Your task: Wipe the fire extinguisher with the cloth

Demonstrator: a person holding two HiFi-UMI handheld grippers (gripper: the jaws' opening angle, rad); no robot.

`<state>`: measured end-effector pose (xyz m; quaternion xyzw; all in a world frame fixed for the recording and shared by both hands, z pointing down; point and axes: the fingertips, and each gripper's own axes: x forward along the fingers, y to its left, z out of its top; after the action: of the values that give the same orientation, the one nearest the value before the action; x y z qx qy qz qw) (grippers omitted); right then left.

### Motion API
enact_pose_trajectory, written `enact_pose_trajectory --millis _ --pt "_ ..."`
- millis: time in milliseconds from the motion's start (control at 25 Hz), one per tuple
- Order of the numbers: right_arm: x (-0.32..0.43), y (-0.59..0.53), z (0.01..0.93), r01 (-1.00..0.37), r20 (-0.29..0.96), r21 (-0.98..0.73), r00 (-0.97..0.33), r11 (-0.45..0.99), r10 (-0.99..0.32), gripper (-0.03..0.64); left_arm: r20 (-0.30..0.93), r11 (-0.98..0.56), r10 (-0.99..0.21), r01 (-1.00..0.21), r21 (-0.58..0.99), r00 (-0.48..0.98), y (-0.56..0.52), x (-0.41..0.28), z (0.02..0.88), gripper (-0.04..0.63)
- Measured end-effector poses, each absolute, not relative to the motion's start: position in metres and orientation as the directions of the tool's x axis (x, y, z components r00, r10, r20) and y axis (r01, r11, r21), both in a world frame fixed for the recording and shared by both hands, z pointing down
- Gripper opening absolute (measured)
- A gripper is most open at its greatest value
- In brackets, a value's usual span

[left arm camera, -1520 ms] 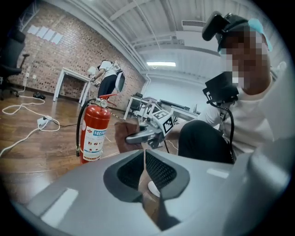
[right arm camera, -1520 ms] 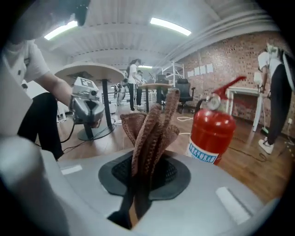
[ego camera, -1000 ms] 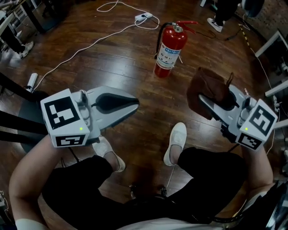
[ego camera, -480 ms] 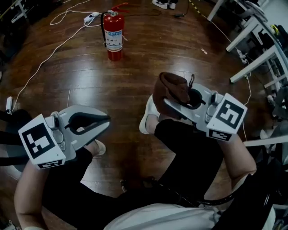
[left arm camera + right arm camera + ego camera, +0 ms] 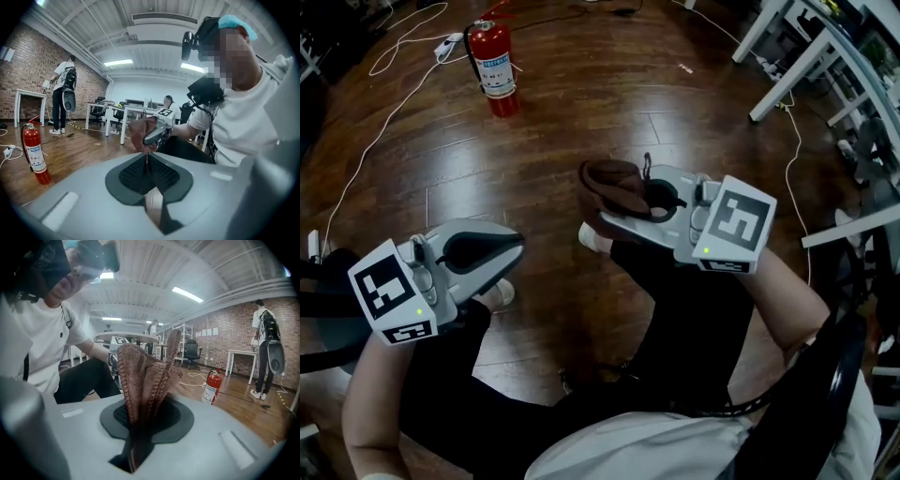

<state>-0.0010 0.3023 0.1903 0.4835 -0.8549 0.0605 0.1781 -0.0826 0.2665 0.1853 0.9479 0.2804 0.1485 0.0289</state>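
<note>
R gripper (image 5: pixel 598 223) pinches the cloth (image 5: pixel 617 184) at frame centre. L gripper (image 5: pixel 514 248), lower left, has jaws pressed together w/ nothing between. Extinguisher (image 5: pixel 492 58) stands upright, upper left (well apart from both).

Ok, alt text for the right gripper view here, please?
The right gripper is shut on a bunched brown cloth that stands up between its jaws. Beyond it to the right, a red fire extinguisher stands upright on the wooden floor, apart from the cloth. The person holding it, in a white shirt, fills the left side.
</note>
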Motion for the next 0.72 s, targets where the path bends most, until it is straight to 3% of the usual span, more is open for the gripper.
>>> enact_pose_trajectory --millis 720 --pt "-0.007 0.312 0.191 -0.862 0.354 0.094 -0.438 0.498 -0.826 0.061 0.277 -0.824 0.565 0.546 0.148 0.777 0.277 -0.084 0.19 0.015"
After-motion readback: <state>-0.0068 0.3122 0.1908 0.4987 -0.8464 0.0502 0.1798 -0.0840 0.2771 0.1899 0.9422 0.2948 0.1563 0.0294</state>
